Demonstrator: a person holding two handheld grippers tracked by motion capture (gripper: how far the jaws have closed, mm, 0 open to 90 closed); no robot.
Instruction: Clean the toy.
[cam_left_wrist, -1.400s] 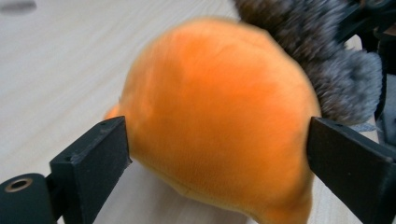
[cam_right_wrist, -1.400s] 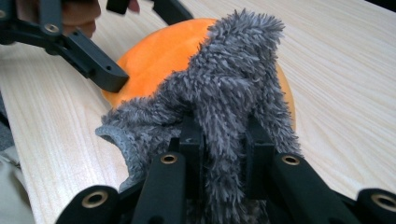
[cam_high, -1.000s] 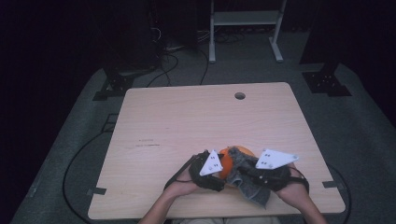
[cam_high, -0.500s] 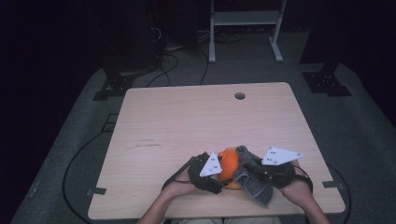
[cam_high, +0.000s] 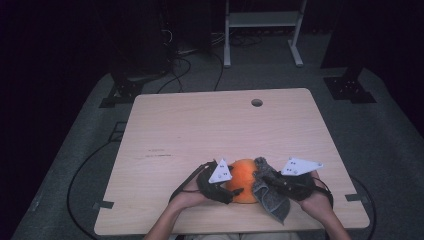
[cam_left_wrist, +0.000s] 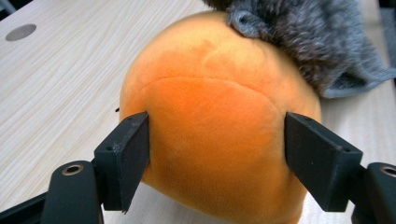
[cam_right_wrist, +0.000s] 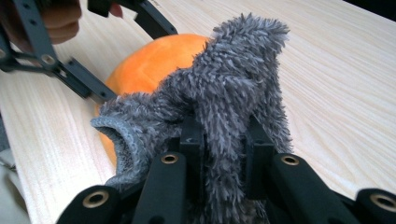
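Observation:
An orange plush ball (cam_high: 243, 179) rests on the wooden table (cam_high: 225, 125) near its front edge. My left gripper (cam_high: 239, 189) reaches in from the left with the ball (cam_left_wrist: 210, 121) between its jaws. Both pads touch the ball's sides, and the jaws have just been opening a little. My right gripper (cam_high: 266, 179) is shut on a fuzzy grey cloth (cam_high: 272, 200), which is bunched between its jaws (cam_right_wrist: 224, 140). The cloth (cam_right_wrist: 233, 84) drapes against the right side and top of the ball (cam_right_wrist: 149, 60); its edge (cam_left_wrist: 308, 42) lies over the ball's far side.
A round cable hole (cam_high: 257, 102) sits near the table's far edge. Beyond the table stand a white metal frame (cam_high: 262, 30) and dark equipment, with cables (cam_high: 180, 65) on the grey floor. The table's front edge runs just under both hands.
My right gripper has sunk a little and drifted right with the grey cloth, uncovering more of the orange ball. The left hand has stayed in place.

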